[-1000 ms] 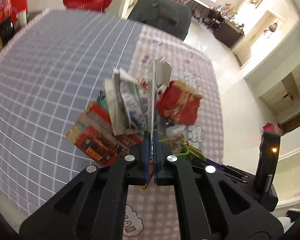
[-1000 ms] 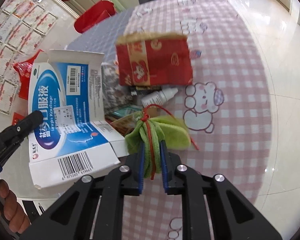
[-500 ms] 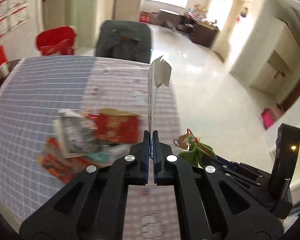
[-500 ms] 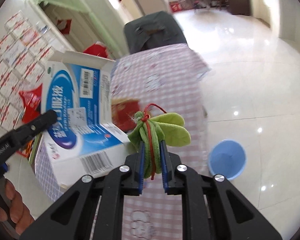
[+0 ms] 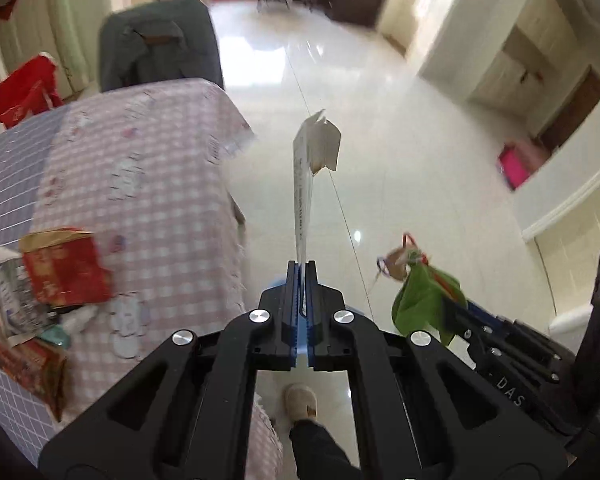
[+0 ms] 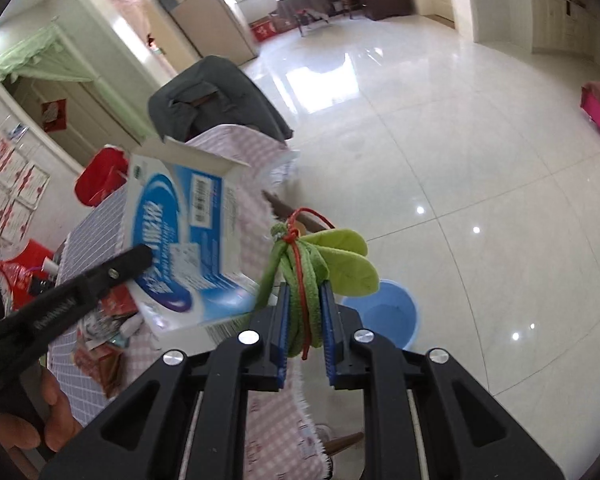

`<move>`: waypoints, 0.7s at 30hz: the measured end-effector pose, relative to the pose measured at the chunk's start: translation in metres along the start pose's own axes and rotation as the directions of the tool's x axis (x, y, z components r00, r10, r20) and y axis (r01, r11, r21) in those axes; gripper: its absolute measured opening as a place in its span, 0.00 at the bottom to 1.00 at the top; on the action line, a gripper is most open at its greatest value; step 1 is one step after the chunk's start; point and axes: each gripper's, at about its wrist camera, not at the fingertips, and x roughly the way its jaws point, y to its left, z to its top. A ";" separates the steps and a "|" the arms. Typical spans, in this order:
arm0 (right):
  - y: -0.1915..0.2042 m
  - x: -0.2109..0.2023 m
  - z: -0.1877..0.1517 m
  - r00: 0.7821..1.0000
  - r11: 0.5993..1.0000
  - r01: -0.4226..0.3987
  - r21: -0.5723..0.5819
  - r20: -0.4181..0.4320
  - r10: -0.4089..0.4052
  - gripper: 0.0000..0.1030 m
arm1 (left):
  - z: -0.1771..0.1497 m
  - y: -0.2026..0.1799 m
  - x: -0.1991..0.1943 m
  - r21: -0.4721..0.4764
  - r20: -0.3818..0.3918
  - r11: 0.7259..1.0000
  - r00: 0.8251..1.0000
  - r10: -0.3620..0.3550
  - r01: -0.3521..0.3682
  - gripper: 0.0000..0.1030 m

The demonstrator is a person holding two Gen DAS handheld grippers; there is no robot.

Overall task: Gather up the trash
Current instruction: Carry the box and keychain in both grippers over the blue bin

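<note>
We hold the flattened box (image 6: 180, 236) left of the leaf bundle (image 6: 320, 264), both past the table (image 5: 148, 184) edge, over the floor. The bucket (image 6: 384, 312) stands below, wrappers (image 5: 60, 272) remain on the table, chair (image 5: 160, 40) behind it.

Glossy white tiled floor (image 6: 440, 128), bright window glare, grey draped chair (image 6: 212, 96)

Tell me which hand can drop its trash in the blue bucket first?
Probably the right. Its hand-held gripper, shut on the green leaves, has the bucket just beyond its tips. The left hand-held gripper pinches the flattened box, and its view shows only a sliver of blue.
</note>
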 end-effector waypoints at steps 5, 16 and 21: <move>-0.027 0.019 0.013 1.000 1.000 0.001 0.029 -0.017 0.000 0.14 | 0.011 -0.023 0.028 0.023 -0.033 1.000 0.999 0.015 -0.014 0.03; -0.039 0.046 0.030 0.999 0.999 -0.013 0.030 -0.045 0.014 0.41 | 0.023 -0.028 0.077 0.020 -0.124 0.998 0.991 0.054 -0.052 0.03; -0.041 0.047 0.031 0.998 0.999 0.007 0.041 -0.060 -0.004 0.45 | 0.024 -0.029 0.091 0.014 -0.181 0.999 0.982 0.050 -0.048 0.03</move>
